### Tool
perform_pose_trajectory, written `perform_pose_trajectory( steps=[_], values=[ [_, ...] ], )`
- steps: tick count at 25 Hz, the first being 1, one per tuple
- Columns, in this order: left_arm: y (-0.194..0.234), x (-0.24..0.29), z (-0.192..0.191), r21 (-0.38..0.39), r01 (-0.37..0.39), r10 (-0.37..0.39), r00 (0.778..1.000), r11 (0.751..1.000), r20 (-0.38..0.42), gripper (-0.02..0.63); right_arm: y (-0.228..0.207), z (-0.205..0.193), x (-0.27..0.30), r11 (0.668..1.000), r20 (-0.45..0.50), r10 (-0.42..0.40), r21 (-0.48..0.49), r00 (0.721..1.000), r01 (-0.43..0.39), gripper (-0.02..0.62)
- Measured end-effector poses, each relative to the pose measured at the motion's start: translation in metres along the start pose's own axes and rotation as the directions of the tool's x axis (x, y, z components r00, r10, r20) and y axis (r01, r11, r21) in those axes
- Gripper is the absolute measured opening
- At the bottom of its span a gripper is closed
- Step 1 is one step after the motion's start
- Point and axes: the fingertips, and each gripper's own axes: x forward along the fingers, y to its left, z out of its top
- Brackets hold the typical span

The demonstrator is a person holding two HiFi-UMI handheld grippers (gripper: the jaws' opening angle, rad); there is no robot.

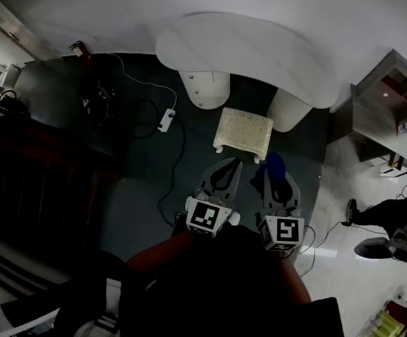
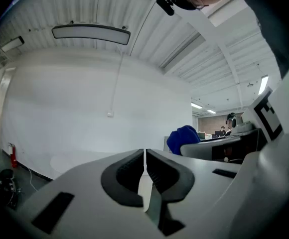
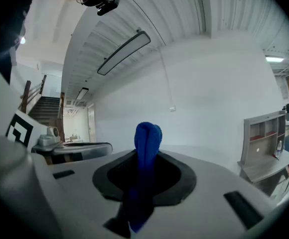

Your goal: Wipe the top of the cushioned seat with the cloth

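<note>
Cushioned seat (image 1: 243,132): cream, patterned top, standing on dark carpet (image 1: 144,181) with its far side close against the two pedestals of a curved white table (image 1: 245,51). Nothing lies on the seat top.

Left gripper (image 1: 230,168): on the near side of the seat, tips pointing toward its near left corner and clear of it. In the left gripper view its jaws (image 2: 145,156) stand together with only a hairline slit between the dark pads – nothing is held.

Right gripper (image 1: 277,182): also on the near side of the seat, off its near right corner. Its jaws are clamped on a blue cloth (image 1: 274,166). In the right gripper view the cloth (image 3: 147,148) stands up as a folded bunch out of the closed pads of that gripper (image 3: 145,176). In the head view the cloth's tip lies just beside the seat's near right corner; contact cannot be confirmed.

Other items: a white power strip (image 1: 166,120) on the carpet to the left of the seat; a shelf unit (image 1: 389,107) well to the right of the seat.
</note>
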Motion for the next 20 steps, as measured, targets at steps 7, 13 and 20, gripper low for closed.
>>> perform_pose_trajectory(
  steps=[7, 13, 20],
  values=[
    [0.0, -0.008, -0.008, 0.008, -0.034, 0.034, 0.999, 0.999, -0.016, 0.026, -0.013, -0.01, -0.01, 0.999, 0.008, 0.008, 0.037, 1.0, -0.008, 0.1],
    [0.026, -0.017, -0.03, 0.012, -0.078, 0.078, 0.995, 0.997, -0.061, 0.026, -0.017, -0.019, -0.001, 0.998, -0.019, 0.017, 0.059, 1.0, -0.016, 0.101],
    [0.068, 0.014, -0.04, -0.017, -0.077, 0.075, 0.994, 0.997, -0.078, 0.026, -0.022, -0.023, 0.042, 0.999, -0.052, -0.002, 0.045, 0.999, 0.004, 0.101]
  ],
)
